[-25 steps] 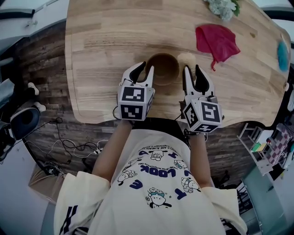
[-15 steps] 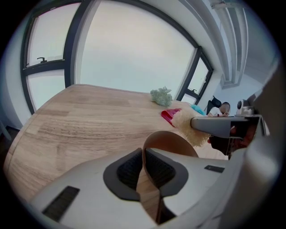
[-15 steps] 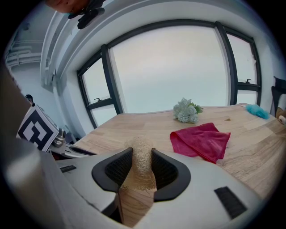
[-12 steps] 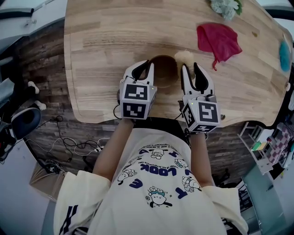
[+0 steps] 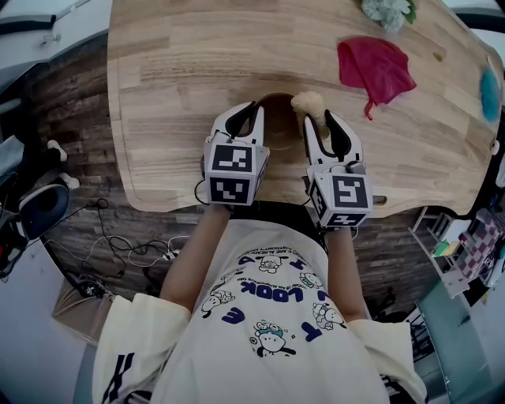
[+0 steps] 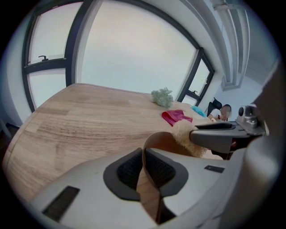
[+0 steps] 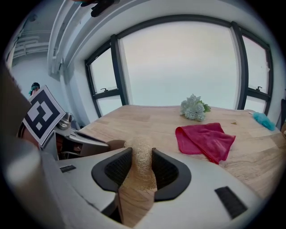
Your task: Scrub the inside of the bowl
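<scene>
Far left in the head view lies a dark plank floor (image 5: pixel 75 102) with loose cables (image 5: pixel 126 252) trailing over it. Next to it begins a pale wooden table (image 5: pixel 173 71) with a rounded edge and a long, even grain, bare over most of its left half. The left gripper (image 5: pixel 247 114) reaches over the table's near edge; its jaws have just been closing, and its own view shows the dark pads pinching the thin rim of the brown bowl (image 5: pixel 280 122) between them. The bowl sits close to the near edge of the table, between the two grippers; whether it rests flat on the wood I cannot tell. Just right of it the right gripper (image 5: pixel 321 126) has its pads pressed on a straw-coloured fibrous scrubber (image 5: pixel 309 102), which pokes out past the fingertips at the bowl's right rim. Further right and well apart, a red cloth (image 5: pixel 375 67) lies crumpled on the wood, a pale green bunch of flowers (image 5: pixel 387 12) stands at the far edge behind it, and a blue thing (image 5: pixel 488 95) sits at the table's right end. Tall dark-framed windows (image 7: pixel 178 62), bright and washed out, curve round behind the table
</scene>
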`<state>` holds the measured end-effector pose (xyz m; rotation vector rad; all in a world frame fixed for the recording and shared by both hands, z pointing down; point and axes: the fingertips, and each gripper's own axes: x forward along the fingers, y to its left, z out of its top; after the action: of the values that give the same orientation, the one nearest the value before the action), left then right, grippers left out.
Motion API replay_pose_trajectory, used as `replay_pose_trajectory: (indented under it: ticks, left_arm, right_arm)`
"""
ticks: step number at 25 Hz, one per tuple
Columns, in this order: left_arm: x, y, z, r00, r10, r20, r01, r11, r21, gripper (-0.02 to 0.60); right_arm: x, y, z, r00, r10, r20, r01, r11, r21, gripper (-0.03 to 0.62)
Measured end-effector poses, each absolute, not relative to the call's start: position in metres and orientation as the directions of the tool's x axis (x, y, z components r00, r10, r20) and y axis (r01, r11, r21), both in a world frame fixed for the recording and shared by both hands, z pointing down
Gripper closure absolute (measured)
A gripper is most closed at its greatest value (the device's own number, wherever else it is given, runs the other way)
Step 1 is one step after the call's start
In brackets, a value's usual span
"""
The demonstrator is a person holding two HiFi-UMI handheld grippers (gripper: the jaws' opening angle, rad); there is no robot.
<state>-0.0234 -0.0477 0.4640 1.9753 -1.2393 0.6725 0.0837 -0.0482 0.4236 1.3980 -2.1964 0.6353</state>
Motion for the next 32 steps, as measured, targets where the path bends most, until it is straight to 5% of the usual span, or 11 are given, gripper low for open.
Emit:
replay_pose_trajectory:
  ticks: [23,32]
  left_arm:
    - [-0.028,-0.047,0.464,0.415,-0.546,0.728,-0.909,-0.291,0.299,0.532]
    - [-0.025,-0.048,0.463,0.427,-0.545,0.721,-0.901,-0.329,0.284,0.532]
  right_arm:
    - [0.061,-0.046,0.426,-0.461,-0.618,0.637,-0.809,0.588,-0.016,0.448]
    - [0.067,-0.051,0.443,-0.455,-0.580,0.676,-0.846,0.519,-0.124,0.445]
